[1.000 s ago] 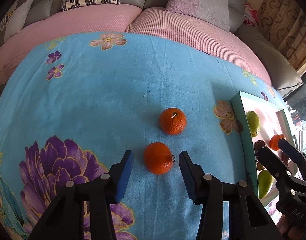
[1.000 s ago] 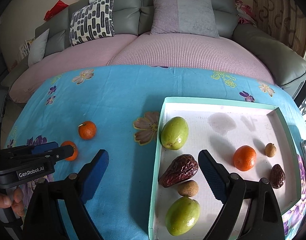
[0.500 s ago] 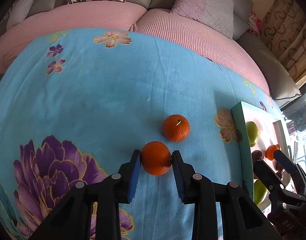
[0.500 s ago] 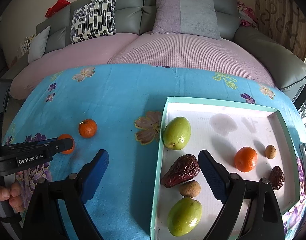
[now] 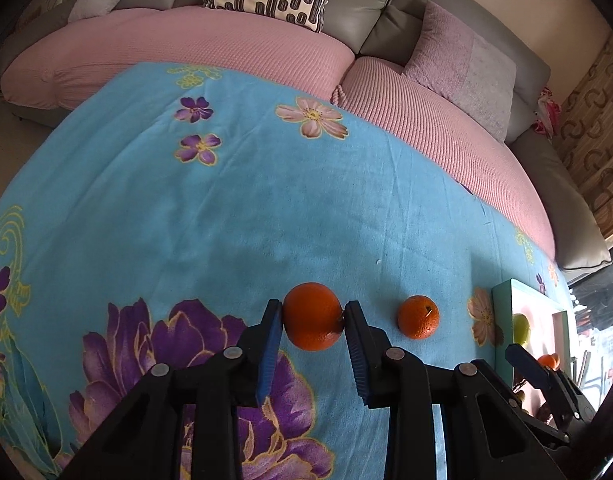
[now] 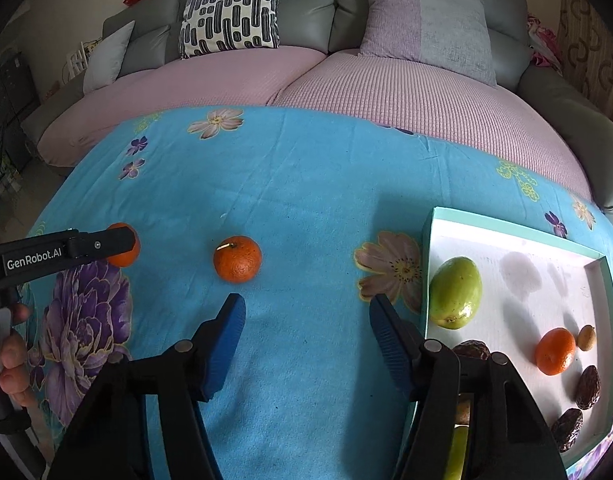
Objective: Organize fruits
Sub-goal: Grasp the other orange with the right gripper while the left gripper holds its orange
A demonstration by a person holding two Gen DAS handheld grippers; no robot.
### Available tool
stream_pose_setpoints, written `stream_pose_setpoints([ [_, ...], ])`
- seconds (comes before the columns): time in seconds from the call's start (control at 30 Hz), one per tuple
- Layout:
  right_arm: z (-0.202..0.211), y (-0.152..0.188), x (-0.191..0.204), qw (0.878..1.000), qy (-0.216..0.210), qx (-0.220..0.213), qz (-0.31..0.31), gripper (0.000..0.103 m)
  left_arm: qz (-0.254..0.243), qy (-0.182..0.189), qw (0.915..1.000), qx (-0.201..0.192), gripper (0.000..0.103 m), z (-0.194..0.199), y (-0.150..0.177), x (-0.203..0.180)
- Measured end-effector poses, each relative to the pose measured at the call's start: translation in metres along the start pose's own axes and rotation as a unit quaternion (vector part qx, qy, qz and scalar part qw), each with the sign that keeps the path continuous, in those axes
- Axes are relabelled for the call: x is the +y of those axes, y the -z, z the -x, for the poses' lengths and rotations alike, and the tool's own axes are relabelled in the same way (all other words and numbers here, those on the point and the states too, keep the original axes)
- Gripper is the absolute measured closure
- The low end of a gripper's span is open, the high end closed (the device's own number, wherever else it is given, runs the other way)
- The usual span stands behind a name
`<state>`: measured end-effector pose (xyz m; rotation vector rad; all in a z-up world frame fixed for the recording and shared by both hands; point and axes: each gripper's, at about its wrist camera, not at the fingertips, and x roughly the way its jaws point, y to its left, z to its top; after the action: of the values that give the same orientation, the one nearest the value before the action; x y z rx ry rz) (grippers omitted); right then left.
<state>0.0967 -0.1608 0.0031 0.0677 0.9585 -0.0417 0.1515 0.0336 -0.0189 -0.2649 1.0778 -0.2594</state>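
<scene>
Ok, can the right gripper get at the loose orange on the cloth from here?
Probably yes: the right gripper is open, the loose orange sits just ahead-left on bare cloth, nothing between.

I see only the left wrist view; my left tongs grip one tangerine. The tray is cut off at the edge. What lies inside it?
Observer: The right wrist view shows dark dried dates in the tray, along with a tangerine and a green fruit.
Operator: Are the right tongs busy?
Observer: No; they are open and empty above the cloth, near the loose tangerine.
</scene>
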Motion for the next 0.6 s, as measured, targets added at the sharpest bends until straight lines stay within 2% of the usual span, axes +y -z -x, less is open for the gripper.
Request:
stream_pose_setpoints([
  [0.1, -0.012, -0.009, 0.015, 1.000, -0.004, 0.008, 0.020, 0.044, 0.010, 0.000, 1.0000, -0.003, 0.069, 0.002, -0.002, 0.006],
  [0.6, -0.052, -0.026, 0.048, 0.995, -0.001, 0.044, 0.093, 0.052, 0.030, 0.005, 0.9995, -0.004, 0.069, 0.007, -0.005, 0.018],
])
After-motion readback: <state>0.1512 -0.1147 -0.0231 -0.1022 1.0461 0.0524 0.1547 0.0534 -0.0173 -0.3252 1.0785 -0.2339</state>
